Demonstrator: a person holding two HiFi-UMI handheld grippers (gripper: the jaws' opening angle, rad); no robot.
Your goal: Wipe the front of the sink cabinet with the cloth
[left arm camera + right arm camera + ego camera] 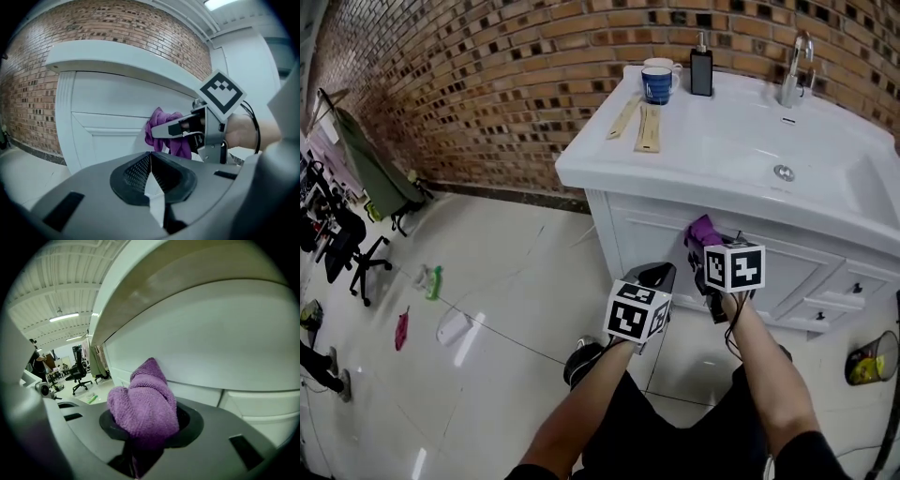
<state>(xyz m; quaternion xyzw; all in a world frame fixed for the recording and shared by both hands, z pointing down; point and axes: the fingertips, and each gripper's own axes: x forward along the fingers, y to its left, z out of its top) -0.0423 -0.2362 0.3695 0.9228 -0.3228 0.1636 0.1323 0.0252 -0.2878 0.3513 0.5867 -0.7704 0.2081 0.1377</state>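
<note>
The wiping step was in hand. The right claw (149,430) was clamped on the bunched purple terry cloth (146,401), whose tip seemed to touch the upper part of the white panelled sink cabinet front (649,234), just under the white basin surface (581,172). The left claw (151,174) hung nearby, jaws together on nothing (idle, by my reading). The next move would call for a steady sweep across the panel with the cloth kept in contact.
</note>
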